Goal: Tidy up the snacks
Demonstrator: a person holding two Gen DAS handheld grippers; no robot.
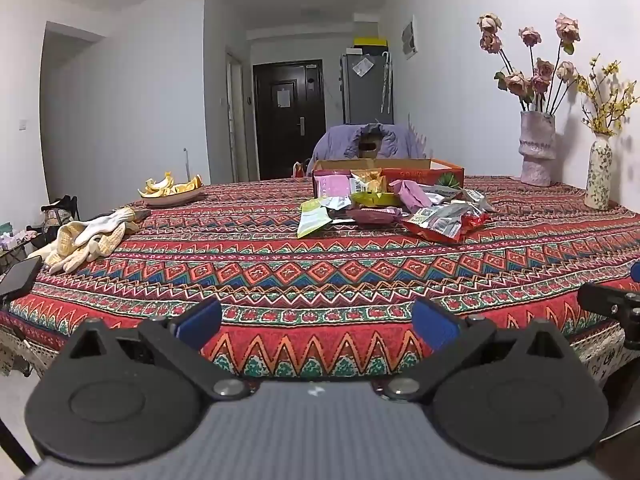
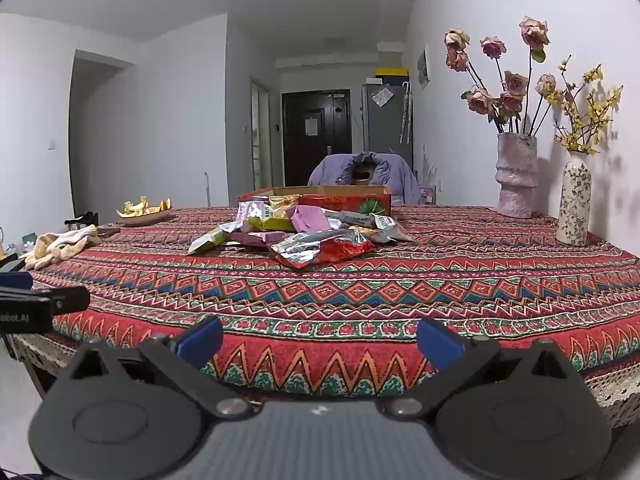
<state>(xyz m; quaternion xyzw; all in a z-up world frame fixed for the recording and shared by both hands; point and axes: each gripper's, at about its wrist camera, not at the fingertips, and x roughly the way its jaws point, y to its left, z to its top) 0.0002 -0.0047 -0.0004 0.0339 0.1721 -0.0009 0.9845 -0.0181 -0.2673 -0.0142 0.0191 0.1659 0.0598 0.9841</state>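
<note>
My left gripper (image 1: 318,326) and right gripper (image 2: 320,338) look alike: a grey ribbed body, two black round discs, black link arms on silver pivot screws, and blue pads (image 1: 200,322) on the jaws. White lettering marks one black housing.

The bench (image 1: 320,264) carries a red patterned cloth. Far centre: an open cardboard box (image 1: 444,171), with loose snack packets (image 1: 440,224) heaped just in front. Far left: a dish of peels (image 1: 172,192); nearer left: gloves (image 1: 88,240). Far right: two flower vases (image 1: 538,148).
</note>
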